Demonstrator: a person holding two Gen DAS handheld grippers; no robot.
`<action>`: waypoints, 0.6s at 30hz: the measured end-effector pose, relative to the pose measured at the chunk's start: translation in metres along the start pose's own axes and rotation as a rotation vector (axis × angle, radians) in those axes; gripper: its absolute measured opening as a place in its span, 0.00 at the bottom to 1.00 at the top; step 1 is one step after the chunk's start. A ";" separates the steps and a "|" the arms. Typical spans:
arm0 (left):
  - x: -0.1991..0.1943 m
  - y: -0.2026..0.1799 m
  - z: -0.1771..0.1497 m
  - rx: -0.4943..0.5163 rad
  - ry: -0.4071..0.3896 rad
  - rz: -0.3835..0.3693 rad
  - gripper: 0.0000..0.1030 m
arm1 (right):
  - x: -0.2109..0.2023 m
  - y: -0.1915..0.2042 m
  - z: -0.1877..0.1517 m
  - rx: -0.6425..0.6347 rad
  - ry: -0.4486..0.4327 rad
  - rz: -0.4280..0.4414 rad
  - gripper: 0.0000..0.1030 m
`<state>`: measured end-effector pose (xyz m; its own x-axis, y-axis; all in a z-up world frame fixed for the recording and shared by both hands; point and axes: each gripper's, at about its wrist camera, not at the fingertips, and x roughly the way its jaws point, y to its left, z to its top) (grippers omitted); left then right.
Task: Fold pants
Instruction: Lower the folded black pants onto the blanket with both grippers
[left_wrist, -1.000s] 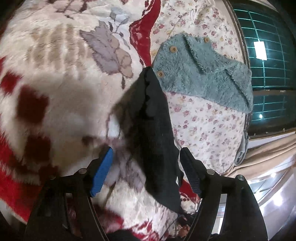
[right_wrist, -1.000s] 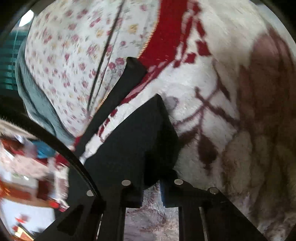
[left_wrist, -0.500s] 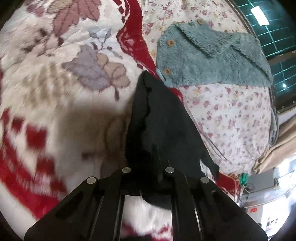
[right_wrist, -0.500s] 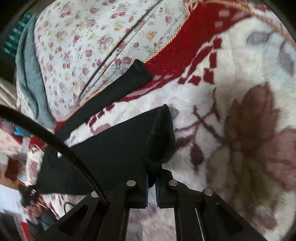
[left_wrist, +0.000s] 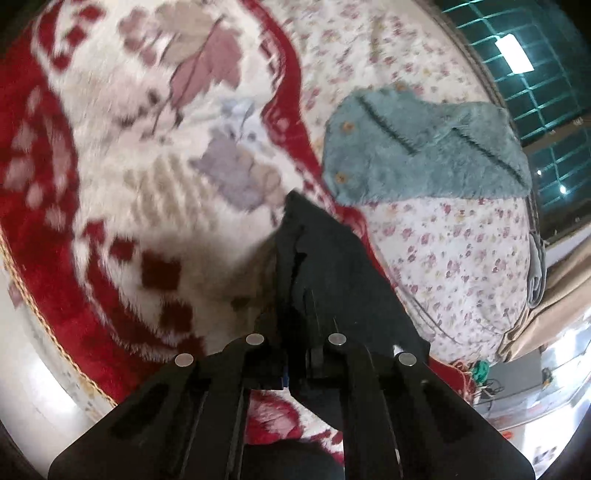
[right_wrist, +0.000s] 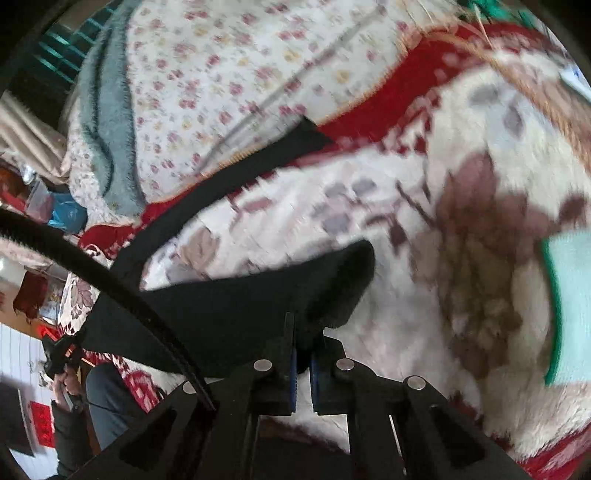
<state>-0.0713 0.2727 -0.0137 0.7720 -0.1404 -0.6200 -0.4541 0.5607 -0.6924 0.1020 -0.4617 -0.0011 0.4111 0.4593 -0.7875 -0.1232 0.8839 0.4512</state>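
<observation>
- The black pants (left_wrist: 332, 266) hang lifted between the two grippers, above a red and white flowered blanket (left_wrist: 122, 206) spread on the bed; one leg (right_wrist: 236, 173) trails back over the blanket's red border.
- The left gripper (left_wrist: 295, 369) has its jaws pinched tight on one bunched edge of the pants. A second ago those jaws stood wide on either side of the cloth, so this grip is new.
- The right gripper (right_wrist: 302, 363) has its jaws nearly together on another edge of the pants, the cloth curling up over them; it was already holding a second ago.
- With both ends now held, the cloth has come up off the blanket and the view has swung across the bed. I take this to be the start of carrying one end over onto the other for a fold.
- The hanging part sags between the two grips, so it may land creased unless it is drawn taut first.
- Further off, a teal fleece garment (left_wrist: 424, 147) with buttons lies on a small-flowered sheet (left_wrist: 461, 266), well apart from the pants.
- A pale green cloth (right_wrist: 570, 302) shows at the right edge of the right gripper's view.
</observation>
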 end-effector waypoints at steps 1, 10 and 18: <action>0.001 0.001 -0.001 -0.002 -0.005 0.009 0.04 | -0.002 0.002 0.003 -0.014 -0.015 0.004 0.04; 0.032 0.061 -0.014 -0.222 0.139 0.035 0.12 | 0.040 -0.072 -0.012 0.264 0.121 -0.006 0.13; -0.060 -0.014 0.006 -0.092 -0.328 0.183 0.49 | -0.004 -0.037 0.062 0.203 -0.016 -0.059 0.29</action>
<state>-0.1085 0.2779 0.0358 0.7690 0.2322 -0.5956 -0.6240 0.4748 -0.6206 0.1615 -0.5017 0.0112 0.4267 0.4042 -0.8090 0.0856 0.8725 0.4810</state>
